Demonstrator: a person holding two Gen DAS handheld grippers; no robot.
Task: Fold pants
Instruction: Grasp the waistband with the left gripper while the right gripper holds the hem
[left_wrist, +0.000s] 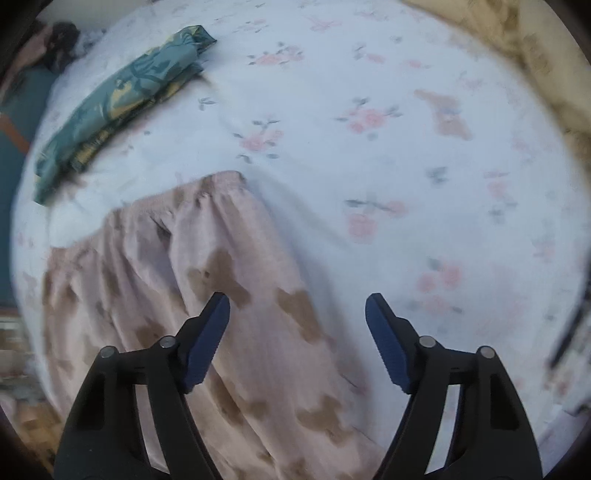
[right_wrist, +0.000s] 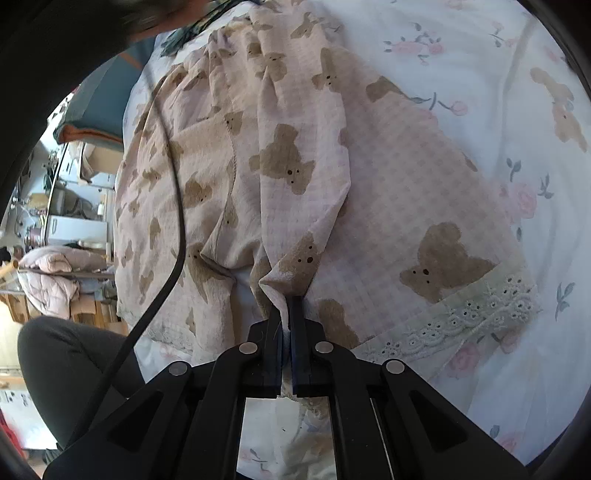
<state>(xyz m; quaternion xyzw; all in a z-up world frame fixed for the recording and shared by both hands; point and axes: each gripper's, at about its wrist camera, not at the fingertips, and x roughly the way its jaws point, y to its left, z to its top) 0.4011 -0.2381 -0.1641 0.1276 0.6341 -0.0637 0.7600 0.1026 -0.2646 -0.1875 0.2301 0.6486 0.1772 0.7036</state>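
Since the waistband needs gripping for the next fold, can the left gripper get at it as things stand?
Probably yes. The left gripper is open over the pants, and the gathered waistband lies ahead of it, uncovered on the floral sheet. The folded green cloth sits off to the side.

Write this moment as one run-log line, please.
step: folding pants | right claw: shut on pants fabric | left claw: open above pants | surface: floral sheet

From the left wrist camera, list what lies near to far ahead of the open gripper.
Left gripper → bear-print pants → gathered waistband → folded teal floral cloth, all on the floral bedsheet.
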